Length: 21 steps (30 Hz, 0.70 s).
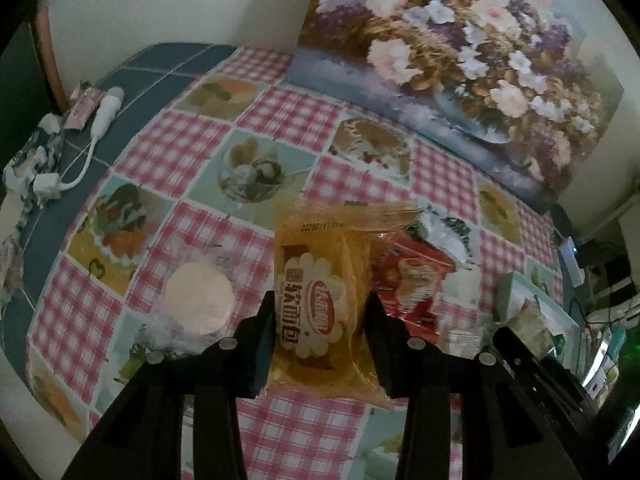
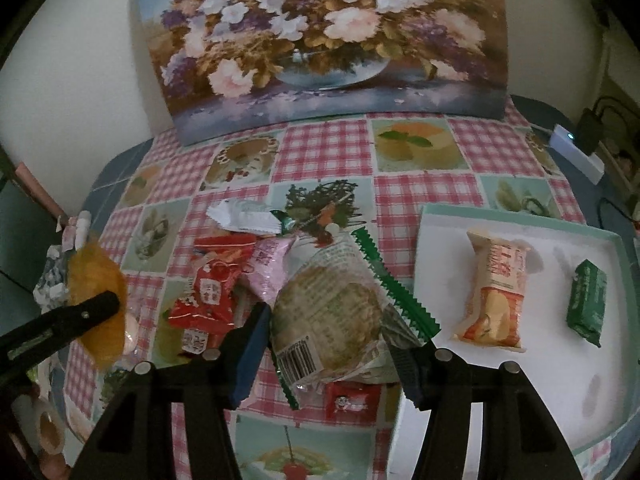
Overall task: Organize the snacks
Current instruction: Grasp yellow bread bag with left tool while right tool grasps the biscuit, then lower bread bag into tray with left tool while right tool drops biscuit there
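The left gripper (image 1: 320,312) clamps a yellow plastic bread packet (image 1: 320,304) printed "软面包" and "20260113". The right gripper (image 2: 332,340) clamps a round green-edged clear-wrapped cake (image 2: 328,316) with a barcode. Two wrapped snacks lie in the white mint-rimmed tray (image 2: 520,380).

The yellow bread packet (image 1: 320,312) is glossy, see-through plastic film. The round cake wrapper (image 2: 328,316) is clear crinkled film with green saw-toothed seams. The red packets (image 2: 208,300) shine like foil. The checked tablecloth (image 1: 280,104) looks smooth and slightly glossy. The tray (image 2: 520,360) is matt white inside. The fingers (image 1: 260,344) are matt black plastic.
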### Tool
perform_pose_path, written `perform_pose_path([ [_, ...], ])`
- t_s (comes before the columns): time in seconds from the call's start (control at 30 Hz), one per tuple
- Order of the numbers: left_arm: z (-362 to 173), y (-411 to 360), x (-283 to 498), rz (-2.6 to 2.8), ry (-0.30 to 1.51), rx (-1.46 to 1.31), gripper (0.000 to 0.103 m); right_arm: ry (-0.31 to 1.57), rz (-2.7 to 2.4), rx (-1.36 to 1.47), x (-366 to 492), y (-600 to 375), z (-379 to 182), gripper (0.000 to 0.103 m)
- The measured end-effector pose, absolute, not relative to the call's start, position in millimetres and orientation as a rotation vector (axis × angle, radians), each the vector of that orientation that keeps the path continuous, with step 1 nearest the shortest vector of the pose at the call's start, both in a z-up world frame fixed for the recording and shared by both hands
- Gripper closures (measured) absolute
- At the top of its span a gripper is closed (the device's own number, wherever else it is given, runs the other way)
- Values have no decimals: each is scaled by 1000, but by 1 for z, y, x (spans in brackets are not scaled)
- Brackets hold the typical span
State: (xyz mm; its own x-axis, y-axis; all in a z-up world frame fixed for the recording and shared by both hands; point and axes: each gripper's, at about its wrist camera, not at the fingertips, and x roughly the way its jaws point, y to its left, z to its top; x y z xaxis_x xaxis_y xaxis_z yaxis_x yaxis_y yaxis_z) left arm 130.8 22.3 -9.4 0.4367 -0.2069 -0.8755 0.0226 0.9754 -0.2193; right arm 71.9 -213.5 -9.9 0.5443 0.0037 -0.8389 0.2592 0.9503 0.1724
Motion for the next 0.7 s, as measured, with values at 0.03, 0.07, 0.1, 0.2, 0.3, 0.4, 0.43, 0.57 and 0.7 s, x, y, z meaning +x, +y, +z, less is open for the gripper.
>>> perform_pose_path([
  [0.03, -7, 19, 129, -154, 1107, -182, 60, 985, -170, 300, 71, -219, -9, 42],
  [0.07, -4, 14, 128, -166, 1103, -179, 60, 982, -184, 306, 69, -224, -7, 42],
  [0.1, -3, 11, 126, -177, 1099, -176, 60, 976, -202, 316, 67, -230, -6, 42],
  [0.2, 3, -3, 120, -235, 1092, -183, 60, 963, -255, 362, 59, -253, -1, 42],
  [0.3, 8, -16, 114, -299, 1090, -202, 60, 952, -318, 399, 51, -277, 2, 42],
  [0.4, 12, -35, 108, -342, 1090, -190, 60, 939, -375, 450, 40, -303, 4, 42],
  [0.43, 14, -40, 106, -350, 1091, -180, 60, 934, -399, 470, 35, -313, 5, 42],
  [0.57, 19, -72, 98, -403, 1095, -129, 60, 909, -496, 520, 15, -348, 7, 42],
  [0.7, 23, -112, 85, -464, 1102, -61, 60, 887, -589, 578, -8, -383, 5, 42],
])
